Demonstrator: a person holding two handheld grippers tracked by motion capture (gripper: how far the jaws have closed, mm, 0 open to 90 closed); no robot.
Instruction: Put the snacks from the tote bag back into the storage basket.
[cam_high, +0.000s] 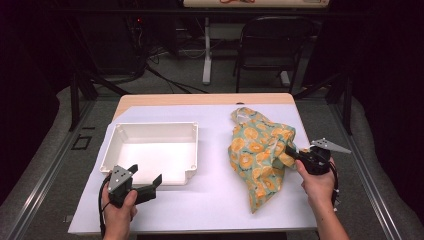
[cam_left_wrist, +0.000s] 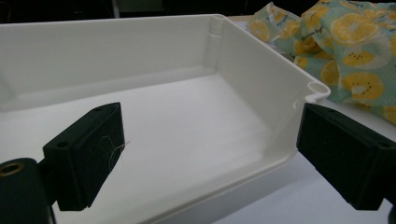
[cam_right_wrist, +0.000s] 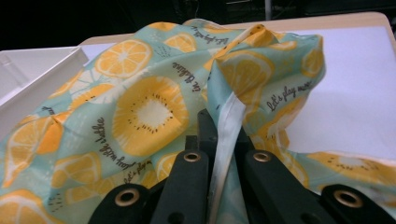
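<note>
Left gripper (cam_high: 148, 187): nearest of all, close to the front edge of the table toward its left corner, held in the person's left hand (cam_high: 118, 212); its fingers (cam_left_wrist: 88, 158) stand wide apart and grasp nothing. In the left gripper view one finger sits over the inside of the tray and the other just outside its near right corner, so that corner lies between them, with no pad pressing on it.
Right gripper (cam_high: 292, 150): near the right edge of the table, held in the person's right hand (cam_high: 317, 184), pointing left into the cloth; its fingers (cam_right_wrist: 187, 184) are clenched on a fold of the fabric, and the right gripper view shows a pale hem running up between them.
Cloth bag (cam_high: 258, 150): pale green fabric printed with orange slices and small lettering, lying crumpled on the right half of the table, stretching from near the back edge down toward the front; the pinched fold is on its right side.
White tray (cam_high: 192, 150): shallow, rectangular, empty, on the left half of the table, well apart from the bag.
Table (cam_high: 210, 200): covered by a white sheet, with a strip of bare wood along the back edge.
Chair (cam_high: 272, 45): dark folding chair on the floor beyond the back edge.
</note>
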